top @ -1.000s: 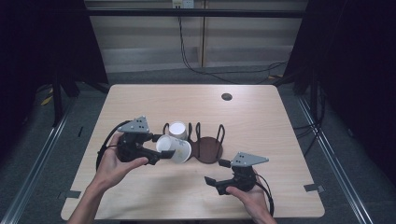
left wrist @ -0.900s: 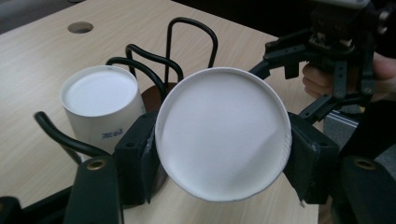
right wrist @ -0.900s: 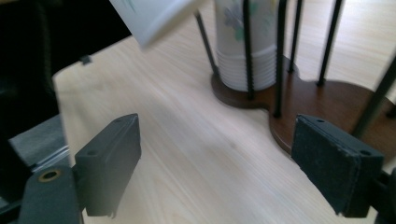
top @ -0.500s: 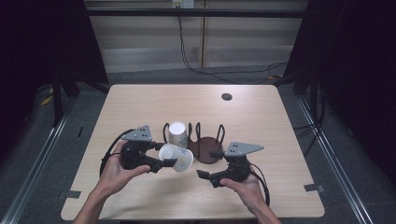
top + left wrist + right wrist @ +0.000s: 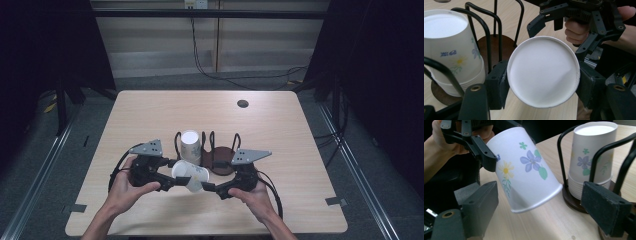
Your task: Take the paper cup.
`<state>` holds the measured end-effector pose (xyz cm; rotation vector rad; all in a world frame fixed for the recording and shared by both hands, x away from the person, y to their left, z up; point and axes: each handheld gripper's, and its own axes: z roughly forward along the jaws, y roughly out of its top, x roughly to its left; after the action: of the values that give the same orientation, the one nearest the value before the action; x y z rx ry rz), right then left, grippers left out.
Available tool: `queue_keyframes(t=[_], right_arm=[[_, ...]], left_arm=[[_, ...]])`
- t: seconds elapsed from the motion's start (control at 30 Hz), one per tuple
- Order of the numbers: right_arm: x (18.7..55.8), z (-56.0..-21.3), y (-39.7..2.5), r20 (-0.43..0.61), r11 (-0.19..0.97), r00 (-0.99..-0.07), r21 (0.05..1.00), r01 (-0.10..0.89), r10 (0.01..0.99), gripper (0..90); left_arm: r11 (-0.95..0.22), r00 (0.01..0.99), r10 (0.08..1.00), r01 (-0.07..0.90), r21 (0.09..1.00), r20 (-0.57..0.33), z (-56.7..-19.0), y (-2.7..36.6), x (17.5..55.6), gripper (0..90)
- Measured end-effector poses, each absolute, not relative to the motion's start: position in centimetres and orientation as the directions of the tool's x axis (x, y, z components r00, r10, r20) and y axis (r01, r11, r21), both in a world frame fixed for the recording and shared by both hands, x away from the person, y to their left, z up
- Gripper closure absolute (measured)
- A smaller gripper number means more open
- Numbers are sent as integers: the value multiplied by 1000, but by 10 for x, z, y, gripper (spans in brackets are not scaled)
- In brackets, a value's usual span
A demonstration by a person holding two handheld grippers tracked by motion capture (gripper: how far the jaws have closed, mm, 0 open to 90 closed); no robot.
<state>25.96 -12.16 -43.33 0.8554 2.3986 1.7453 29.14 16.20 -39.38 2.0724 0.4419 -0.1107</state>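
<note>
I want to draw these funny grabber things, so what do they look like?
Each gripper is black, the left gripper and the right gripper alike. Each has two chunky, square-ended black jaws on jointed arms with small brassy rivets. On top sits a grey three-cornered plate, and a black cable loops out behind. The person's forearms are bare, with no sleeves or gloves showing.

A flowered paper cup [image 5: 527, 167] is held tilted at frame centre by the left tool [image 5: 477, 145]. The right tool [image 5: 541, 212] stands open beneath it. Stacked cups [image 5: 591, 157] sit upper right.
</note>
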Motion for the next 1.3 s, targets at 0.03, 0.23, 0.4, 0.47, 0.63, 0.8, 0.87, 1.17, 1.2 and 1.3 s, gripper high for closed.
queue_keyframes(t=[0.03,0.23,0.4,0.47,0.63,0.8,0.87,1.17,1.2,1.3], right_arm=[[259,-434,-121,270,209,-848,894,397,456,138],[256,-437,-119,269,218,-865,897,386,425,137],[255,-442,-113,245,252,-874,894,372,419,137],[255,-444,-111,240,261,-880,894,365,410,138],[253,-444,-107,211,277,-897,902,333,389,151],[250,-445,-103,182,299,-911,905,302,370,158],[248,-447,-100,170,311,-916,905,291,364,162],[245,-450,-96,144,326,-919,905,272,367,217],[245,-450,-96,141,324,-919,907,268,368,221],[244,-450,-96,138,323,-919,908,267,370,227]], left_arm=[[-455,931,258,351,818,-256,-393,161,291,358],[-459,936,244,343,820,-254,-392,157,288,359],[-469,940,227,335,817,-255,-393,153,287,358],[-474,942,222,329,816,-251,-393,151,285,359],[-474,942,211,332,815,-261,-393,149,284,362],[-487,945,187,325,810,-267,-393,147,283,363],[-492,946,175,325,808,-274,-393,146,282,363],[-489,940,163,342,802,-301,-395,148,285,363],[-485,938,162,347,803,-307,-395,149,285,361],[-485,935,163,353,800,-314,-396,149,286,356]])
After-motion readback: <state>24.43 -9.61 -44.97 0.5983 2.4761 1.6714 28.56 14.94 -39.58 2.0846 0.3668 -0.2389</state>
